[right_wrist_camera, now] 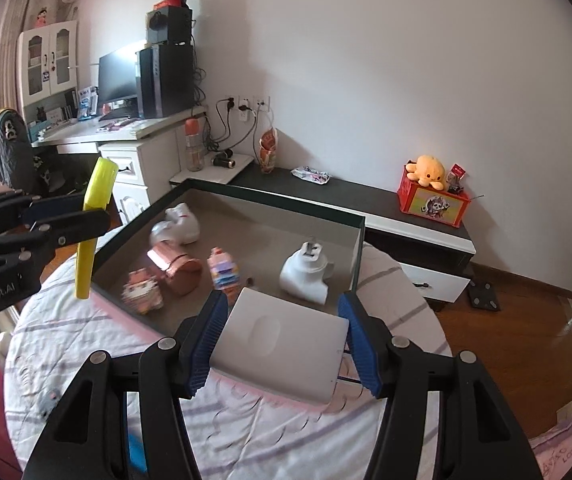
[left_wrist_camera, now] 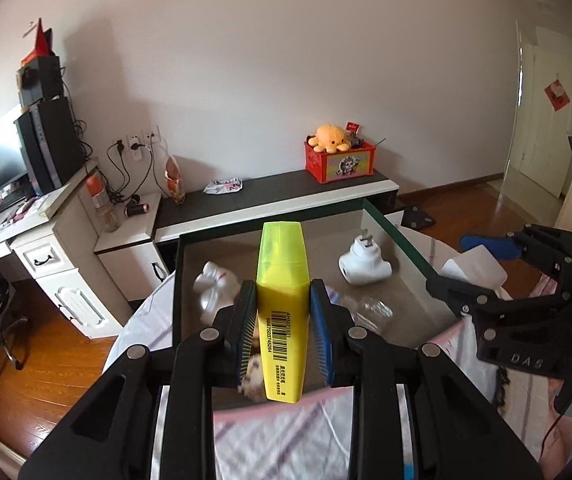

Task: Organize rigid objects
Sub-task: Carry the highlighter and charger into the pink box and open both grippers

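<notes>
Item: yellow highlighter (left_wrist_camera: pixel 282 312), a light, stiff plastic body with slick flat sides, pinched at mid-barrel by the left gripper (left_wrist_camera: pixel 282 320) above the near edge of the open box (left_wrist_camera: pixel 398 236) on the bed. Item: white flat case (right_wrist_camera: pixel 282 344), rigid, smooth and probably light. It lies between the spread fingers of the right gripper (right_wrist_camera: pixel 282 344), whether touched I cannot tell; best taken across its short sides.

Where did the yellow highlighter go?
The yellow highlighter is pinched upright between the left gripper's blue fingers, held above the near edge of the open box.
</notes>
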Demonstrator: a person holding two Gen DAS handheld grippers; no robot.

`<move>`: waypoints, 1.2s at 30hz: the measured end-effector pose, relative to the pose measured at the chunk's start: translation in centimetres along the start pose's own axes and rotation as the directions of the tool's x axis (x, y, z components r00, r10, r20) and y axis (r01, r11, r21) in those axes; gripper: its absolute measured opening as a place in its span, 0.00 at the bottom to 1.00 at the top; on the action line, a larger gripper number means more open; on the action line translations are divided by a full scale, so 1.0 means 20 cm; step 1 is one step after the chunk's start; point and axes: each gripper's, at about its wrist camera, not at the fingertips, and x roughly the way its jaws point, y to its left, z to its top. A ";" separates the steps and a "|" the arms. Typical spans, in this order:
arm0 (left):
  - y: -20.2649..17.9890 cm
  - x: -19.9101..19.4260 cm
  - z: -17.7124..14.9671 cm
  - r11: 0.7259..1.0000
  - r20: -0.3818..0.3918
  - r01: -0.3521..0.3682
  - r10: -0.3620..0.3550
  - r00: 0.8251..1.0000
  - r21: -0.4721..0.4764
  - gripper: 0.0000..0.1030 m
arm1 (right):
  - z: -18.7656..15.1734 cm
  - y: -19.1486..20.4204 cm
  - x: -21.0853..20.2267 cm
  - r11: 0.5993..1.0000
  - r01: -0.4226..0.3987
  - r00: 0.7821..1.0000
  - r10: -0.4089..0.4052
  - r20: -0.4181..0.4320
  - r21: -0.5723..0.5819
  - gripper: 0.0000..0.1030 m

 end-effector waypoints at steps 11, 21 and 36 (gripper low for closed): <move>-0.10 0.38 -0.04 0.999 -0.131 0.029 -0.027 0.991 0.015 0.26 | -0.02 -0.01 0.31 0.999 -0.021 0.995 0.018 -0.102 -0.031 0.58; -0.13 0.47 -0.15 1.000 -0.176 -0.007 0.009 0.984 0.011 0.27 | -0.07 0.02 0.41 0.997 -0.031 0.987 0.020 -0.157 -0.064 0.58; -0.11 0.36 -0.17 1.000 -0.152 -0.019 0.019 0.988 -0.001 0.59 | -0.08 0.02 0.38 0.999 0.002 0.990 -0.009 -0.144 -0.052 0.58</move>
